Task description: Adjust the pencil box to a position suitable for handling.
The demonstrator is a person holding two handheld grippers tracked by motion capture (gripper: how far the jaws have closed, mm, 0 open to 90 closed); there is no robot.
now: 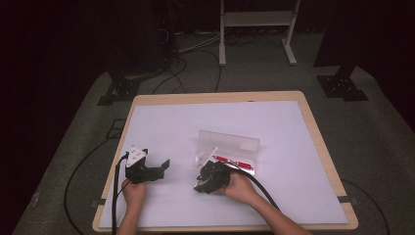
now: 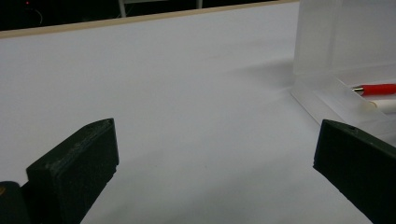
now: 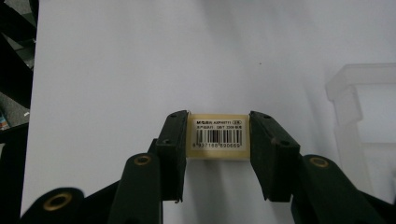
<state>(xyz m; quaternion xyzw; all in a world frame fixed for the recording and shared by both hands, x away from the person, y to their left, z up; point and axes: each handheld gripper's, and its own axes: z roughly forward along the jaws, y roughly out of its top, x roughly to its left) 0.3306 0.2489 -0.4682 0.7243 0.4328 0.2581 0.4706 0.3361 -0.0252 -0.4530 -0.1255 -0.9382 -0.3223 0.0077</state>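
Right tool (image 3: 218,140) clamps eraser (image 3: 218,136) (barcoded); left tool (image 2: 210,172) agape.

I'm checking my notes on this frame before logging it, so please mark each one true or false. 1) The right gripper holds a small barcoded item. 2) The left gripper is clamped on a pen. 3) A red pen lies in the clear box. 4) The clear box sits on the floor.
1) True: the right gripper is shut on the small barcoded block.
2) False: the left gripper is open, its jaws wide apart with nothing between them.
3) True: the red pen lies in the clear box.
4) False: the box sits on the white table.
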